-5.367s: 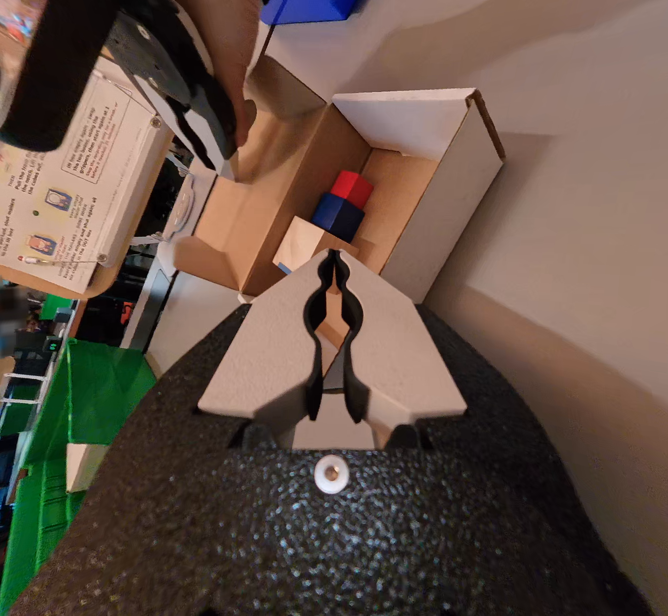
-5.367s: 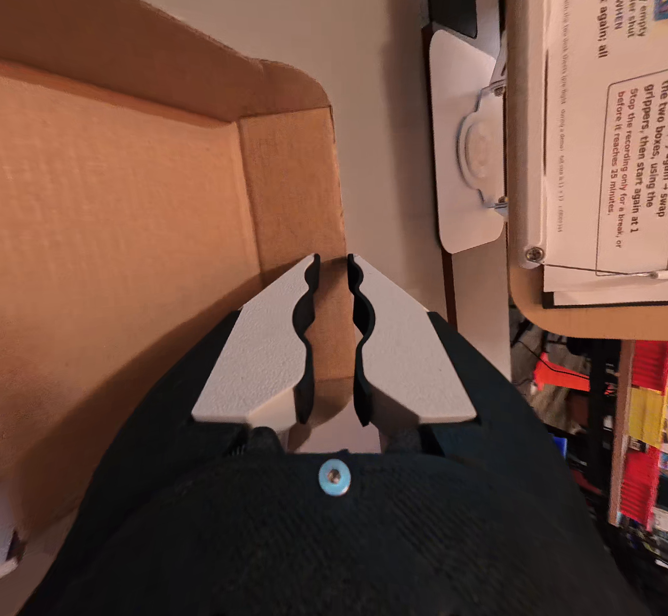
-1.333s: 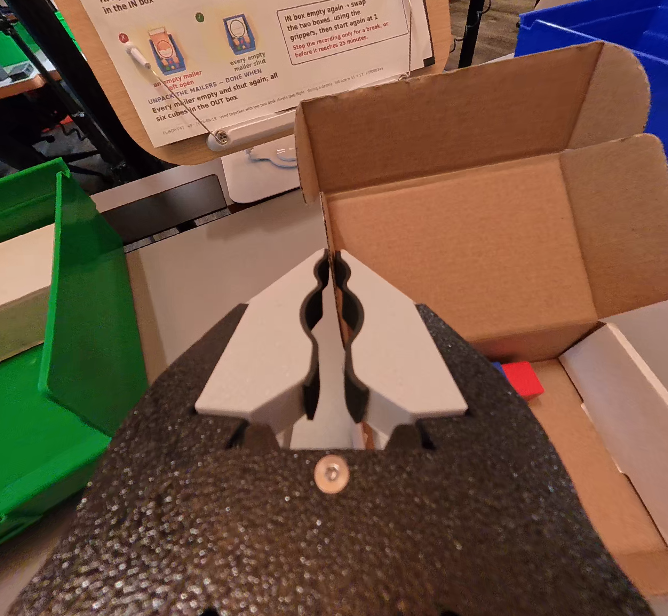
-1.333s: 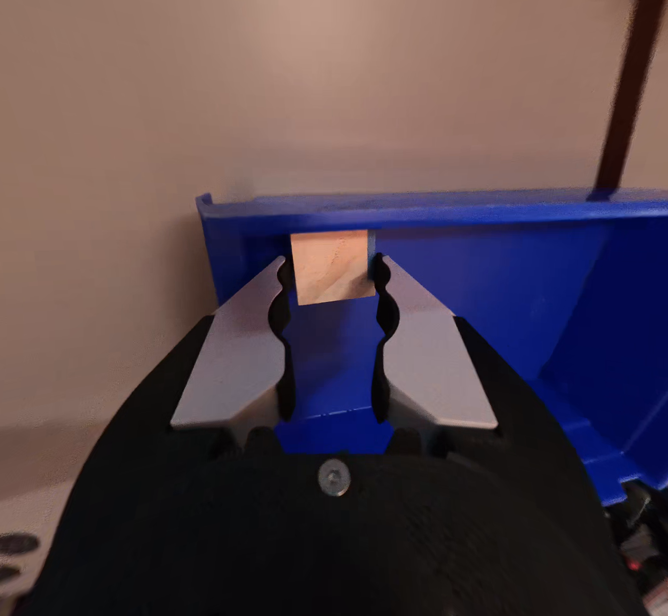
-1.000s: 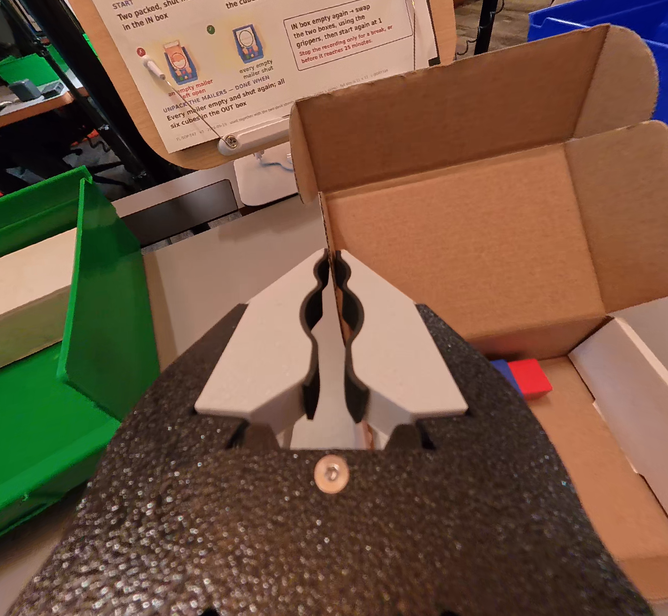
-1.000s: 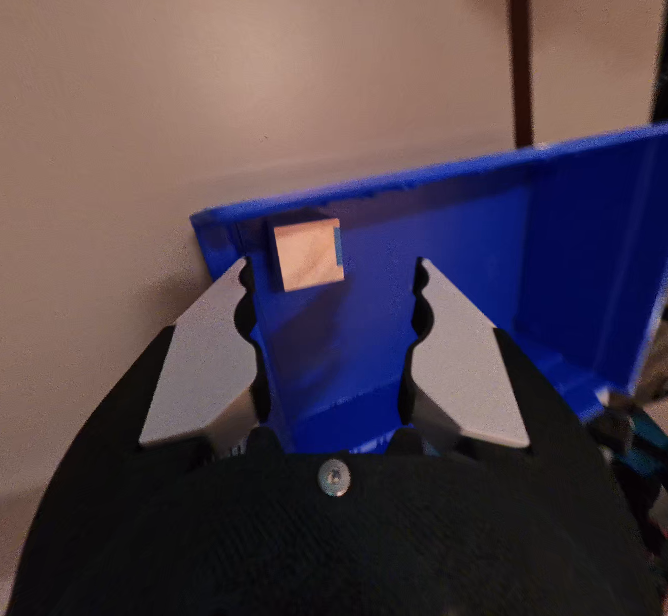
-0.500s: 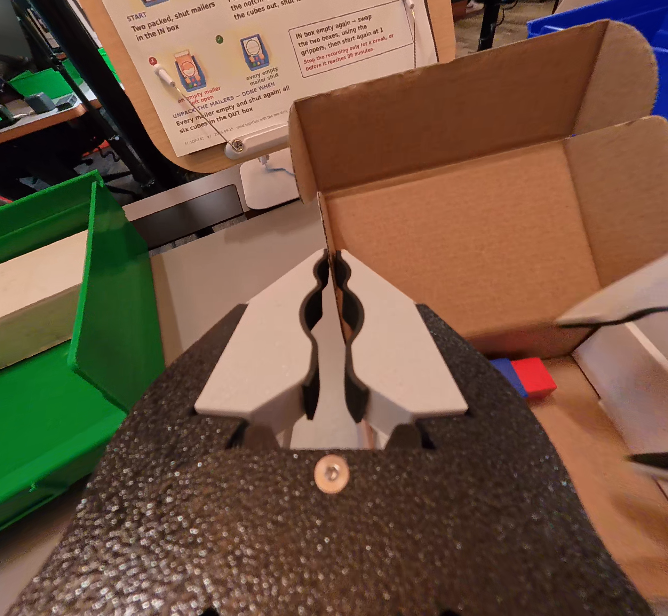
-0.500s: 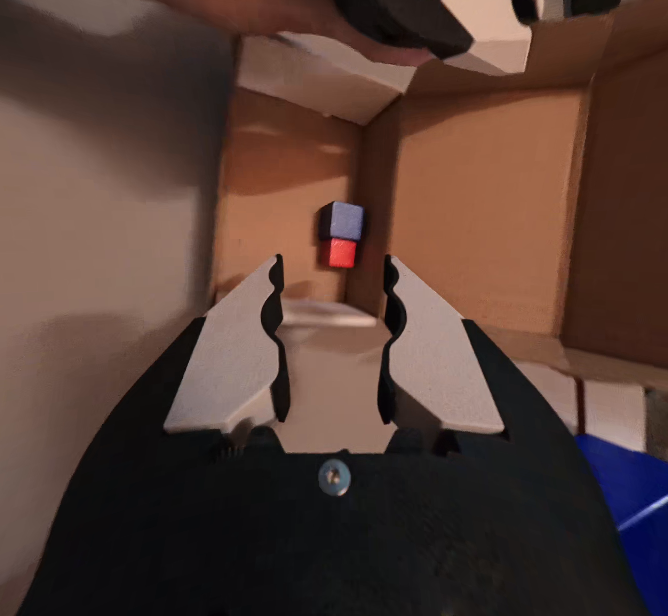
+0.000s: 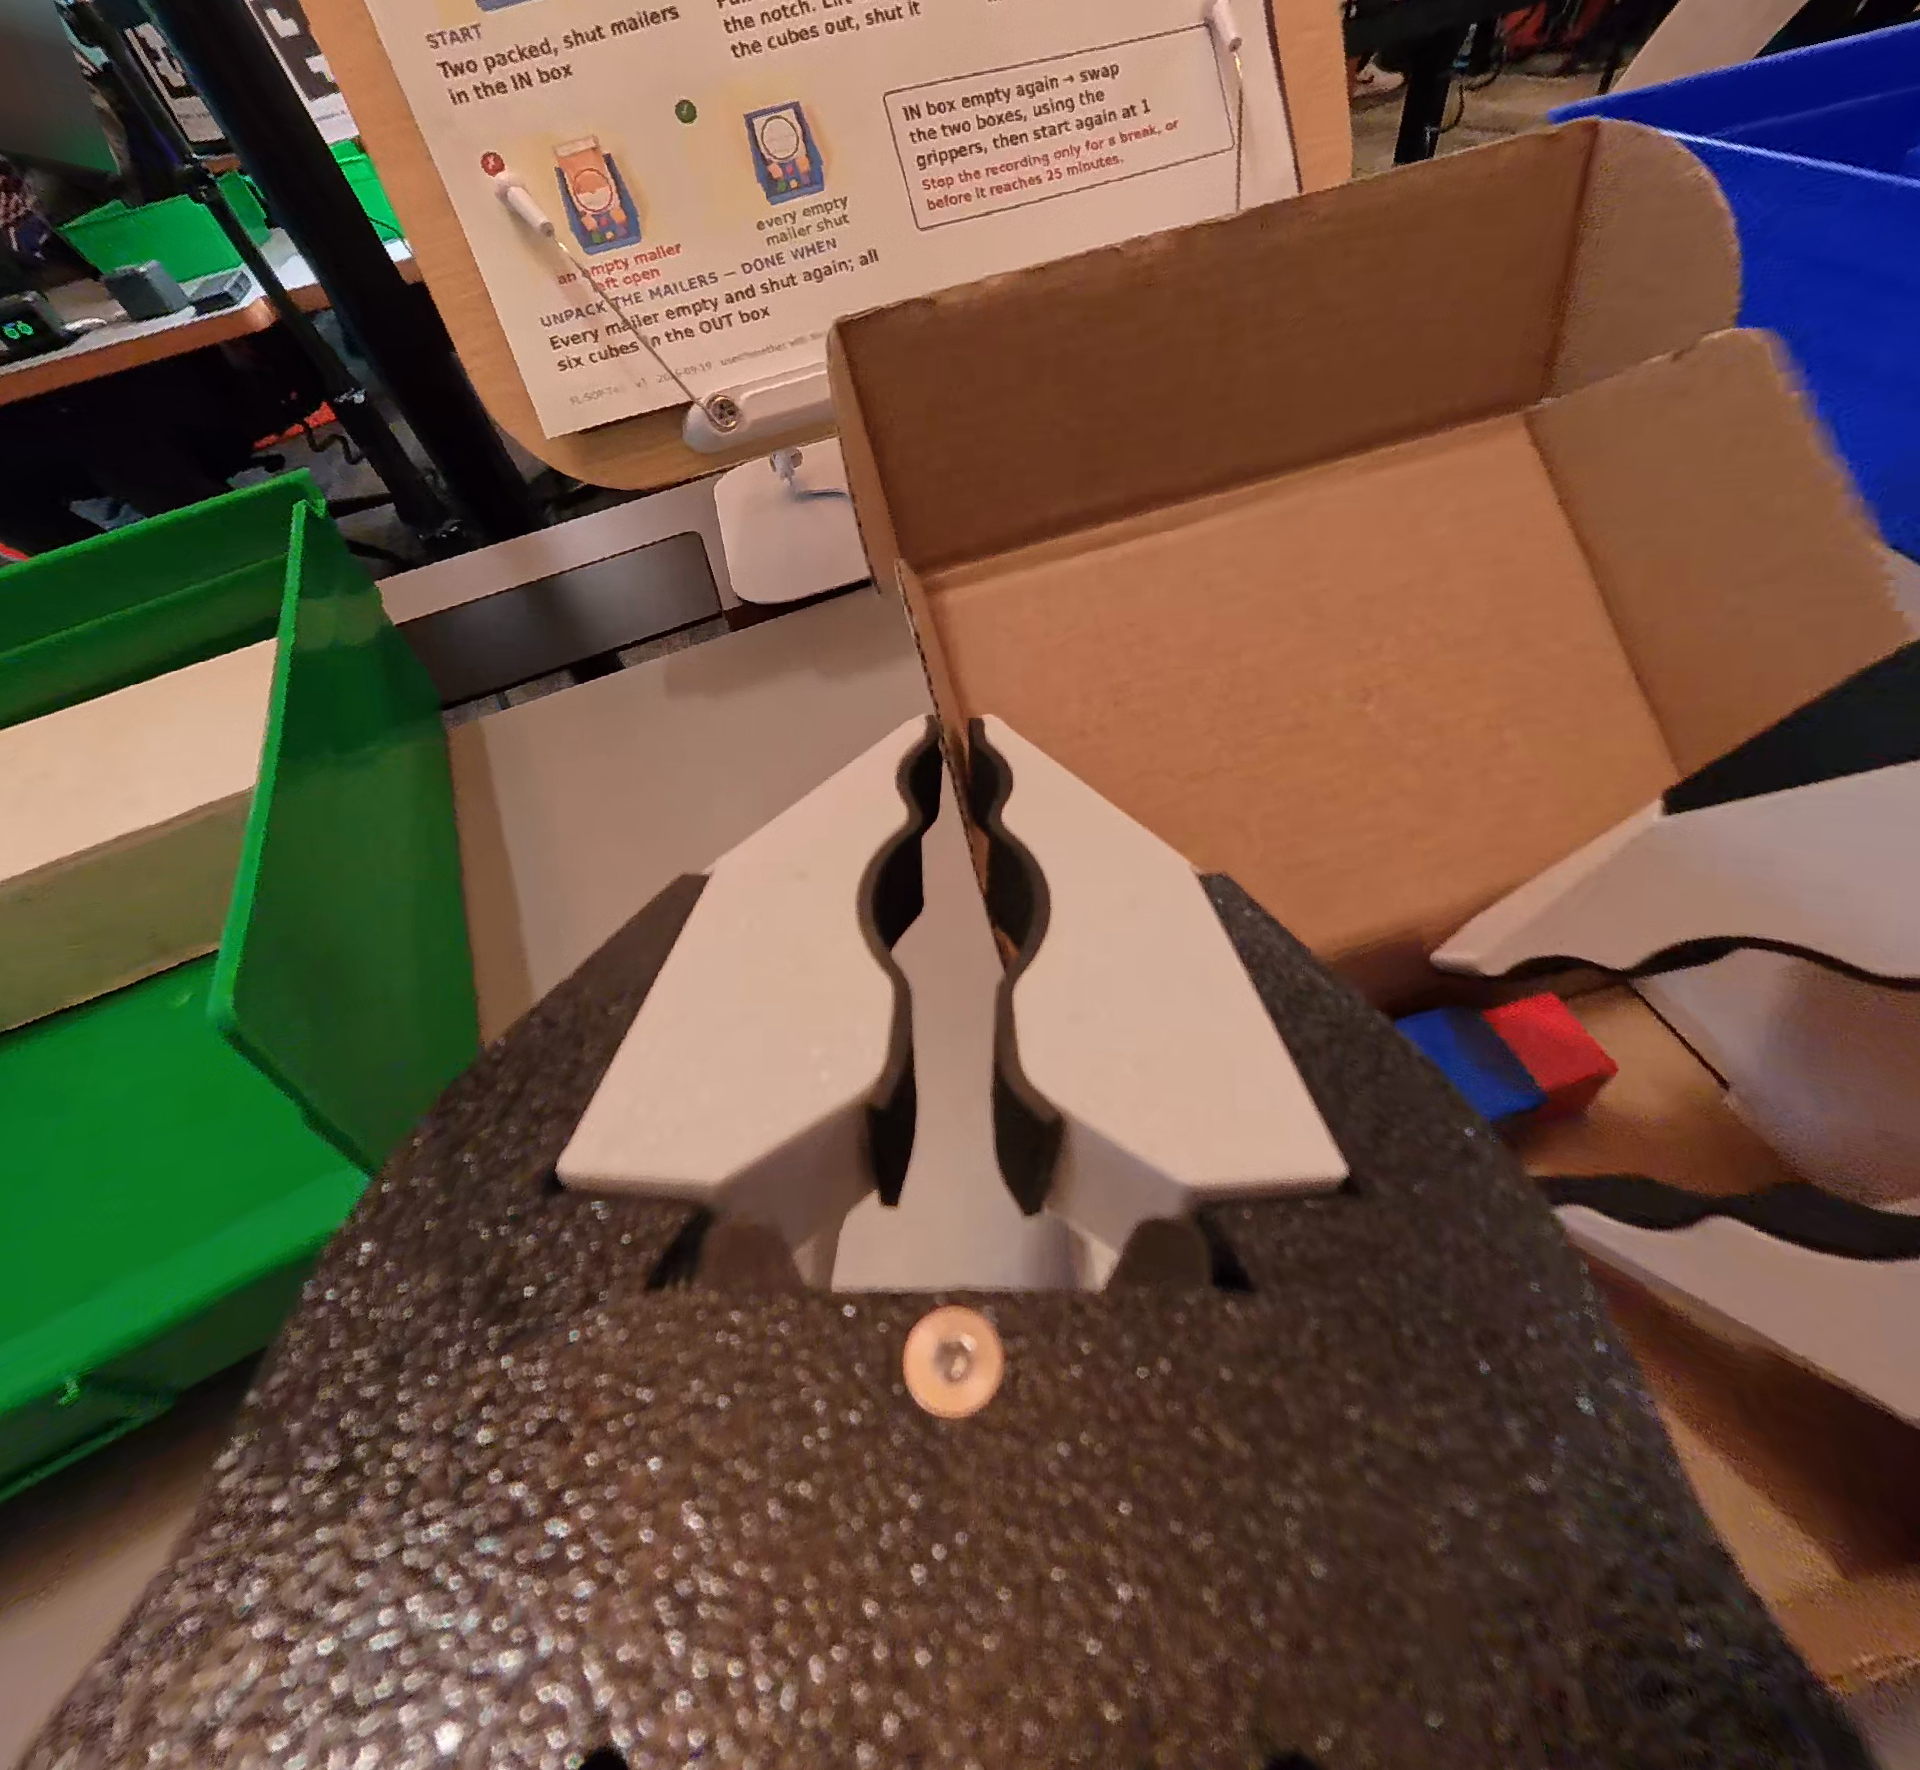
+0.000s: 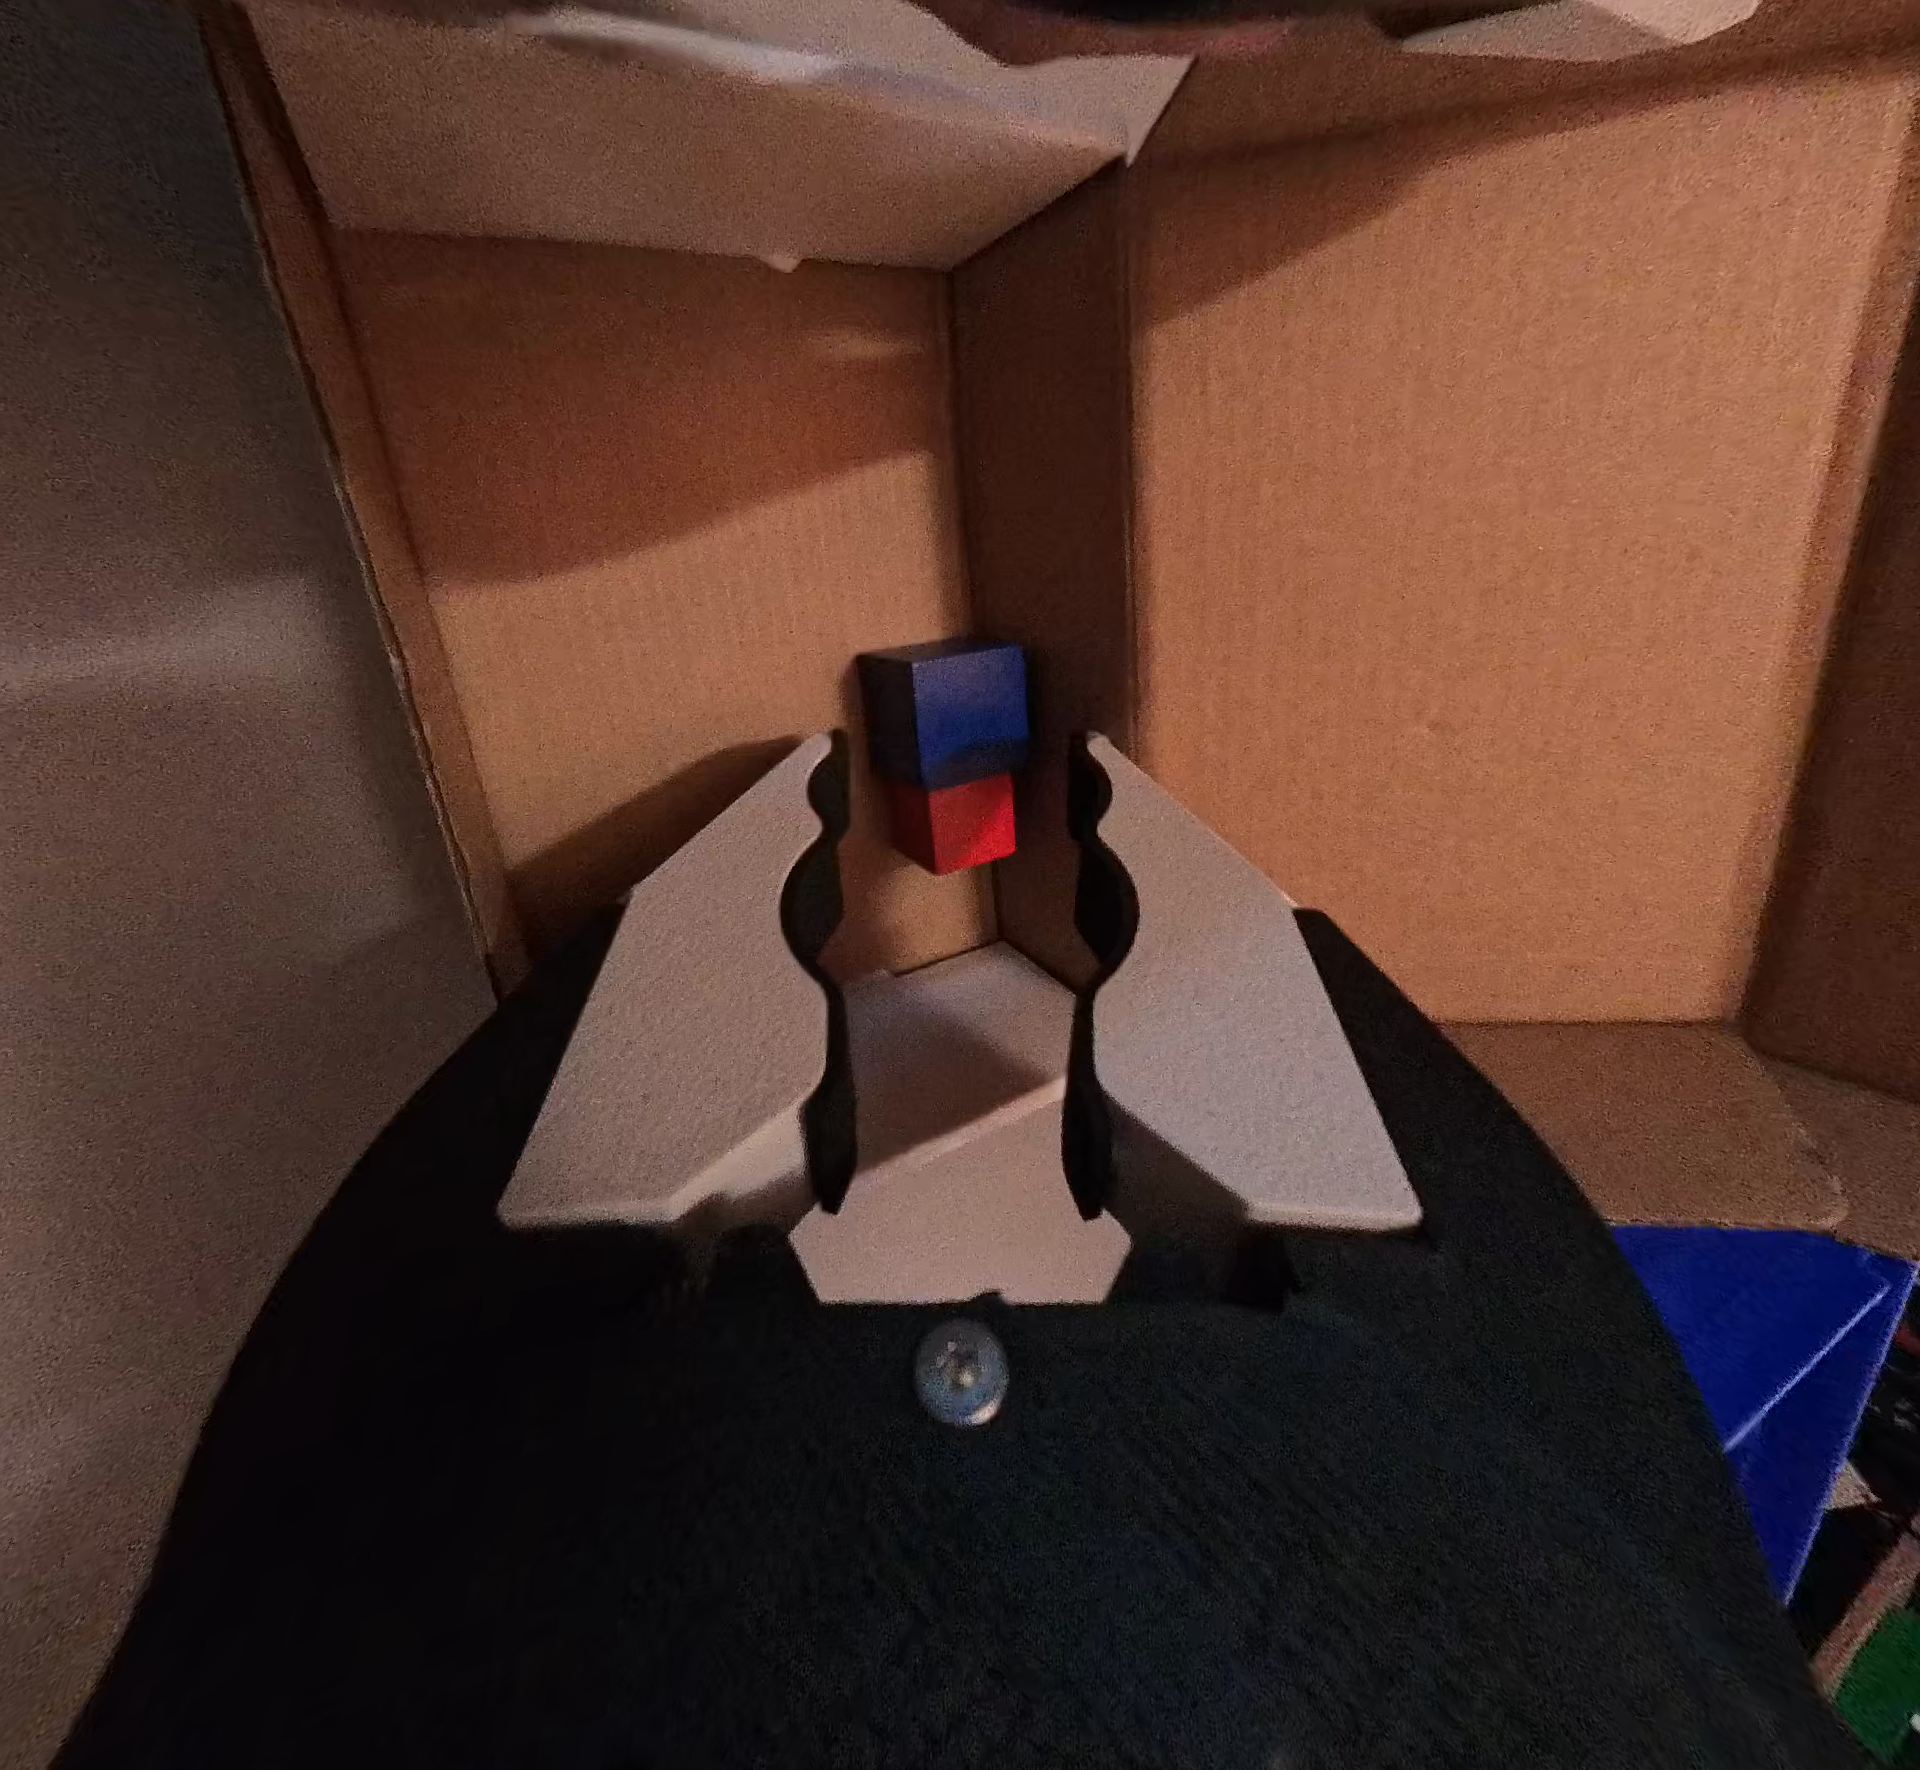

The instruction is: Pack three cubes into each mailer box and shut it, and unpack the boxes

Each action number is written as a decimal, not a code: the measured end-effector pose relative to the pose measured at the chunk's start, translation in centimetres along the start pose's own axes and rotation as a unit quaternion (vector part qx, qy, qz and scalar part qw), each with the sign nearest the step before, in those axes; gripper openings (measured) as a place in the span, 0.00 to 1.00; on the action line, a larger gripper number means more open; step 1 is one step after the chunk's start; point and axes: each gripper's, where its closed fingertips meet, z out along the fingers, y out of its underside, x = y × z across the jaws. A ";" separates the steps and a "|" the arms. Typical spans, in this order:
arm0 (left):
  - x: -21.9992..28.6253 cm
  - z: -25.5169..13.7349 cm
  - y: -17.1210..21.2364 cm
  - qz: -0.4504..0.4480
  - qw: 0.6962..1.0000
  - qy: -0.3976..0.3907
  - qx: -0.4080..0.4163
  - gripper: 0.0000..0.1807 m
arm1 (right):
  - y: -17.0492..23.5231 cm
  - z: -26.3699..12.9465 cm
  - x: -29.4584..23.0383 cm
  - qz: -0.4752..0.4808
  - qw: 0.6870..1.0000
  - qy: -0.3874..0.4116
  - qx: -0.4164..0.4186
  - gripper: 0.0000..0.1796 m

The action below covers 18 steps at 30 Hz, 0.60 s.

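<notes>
In the left wrist view, the left hand-held gripper (image 9: 956,749) is clamped on the side wall of the open mailer box (image 9: 1299,681); the blue cube (image 9: 1460,1066) and red cube (image 9: 1548,1055) lie inside, to its right. In the right wrist view, the right hand-held gripper (image 10: 956,754), parted and empty, points into the mailer box (image 10: 1455,629), with the blue cube (image 10: 961,707) dead ahead and the red cube (image 10: 961,821) touching it on the nearer side; this hand is the nearer.

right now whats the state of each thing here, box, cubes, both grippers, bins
mailer box: open, lid up
blue cube: inside the box, touching the red one
red cube: inside the box, not gripped
left gripper: jaws shut on the box's side wall
right gripper: jaws open, empty, aimed at the cubes
green bin: holds a shut white box
blue bin: contents hidden
</notes>
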 end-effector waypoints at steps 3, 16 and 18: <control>-0.2 0.0 0.1 -0.015 1.000 0.008 0.000 0.01 | -0.9 0.7 -0.3 -0.003 1.000 -0.012 0.025 0.21; 0.0 0.0 0.0 0.005 1.000 0.002 0.001 0.01 | -0.3 0.2 -0.1 -0.044 0.998 -0.043 0.028 0.18; 0.0 0.0 0.0 0.003 1.000 0.003 0.002 0.01 | -0.2 0.1 -0.3 -0.043 0.997 -0.059 0.022 0.21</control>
